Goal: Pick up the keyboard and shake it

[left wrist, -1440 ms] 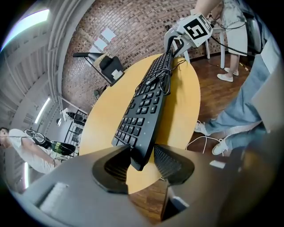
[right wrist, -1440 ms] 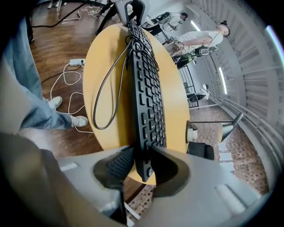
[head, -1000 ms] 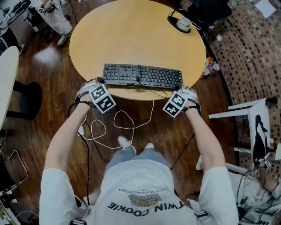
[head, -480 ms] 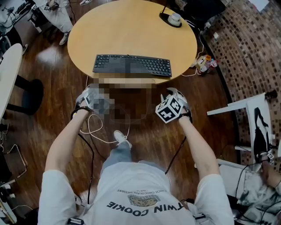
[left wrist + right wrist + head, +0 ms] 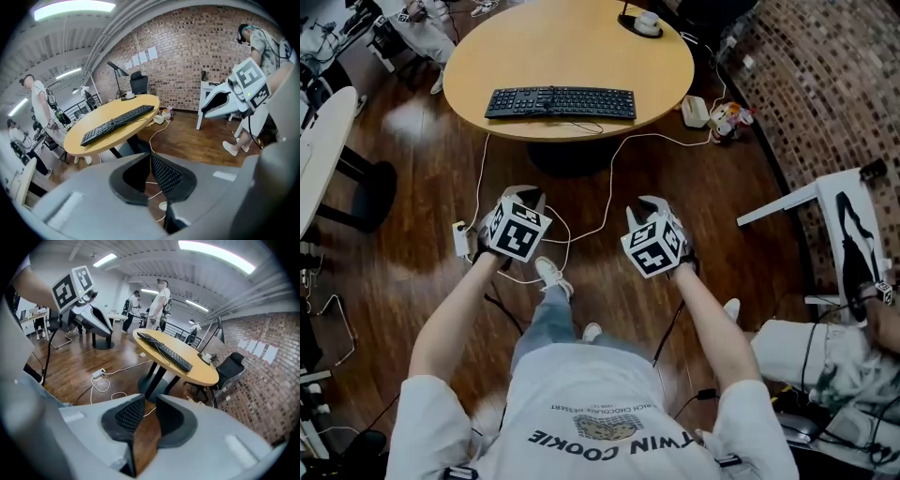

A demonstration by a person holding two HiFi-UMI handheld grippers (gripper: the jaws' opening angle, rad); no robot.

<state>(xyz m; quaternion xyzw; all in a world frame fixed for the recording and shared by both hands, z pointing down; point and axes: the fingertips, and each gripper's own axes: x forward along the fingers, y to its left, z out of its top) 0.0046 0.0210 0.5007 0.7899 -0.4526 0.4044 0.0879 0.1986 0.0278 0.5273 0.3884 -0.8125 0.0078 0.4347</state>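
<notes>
The black keyboard (image 5: 560,102) lies flat near the front edge of the round wooden table (image 5: 581,47), its cable hanging over the edge. Both grippers hang over the floor, well short of the table and clear of the keyboard. My left gripper (image 5: 525,195) is shut with nothing between its jaws. The jaws of my right gripper (image 5: 652,202) are closing, with a narrow gap and nothing in it. From the left gripper view (image 5: 150,157) the keyboard (image 5: 117,124) is far ahead. It is just as distant (image 5: 166,350) in the right gripper view (image 5: 146,404).
White cables (image 5: 581,220) loop over the wooden floor under the grippers. A power strip (image 5: 695,111) and small toys (image 5: 731,118) lie right of the table. A black lamp base (image 5: 639,22) stands at the table's far edge. A white chair (image 5: 839,220) is on the right; people stand beyond the table.
Both grippers have drawn back from the keyboard's ends at the table edge to over the floor. The keyboard stays on the table. The left jaws have shut.
</notes>
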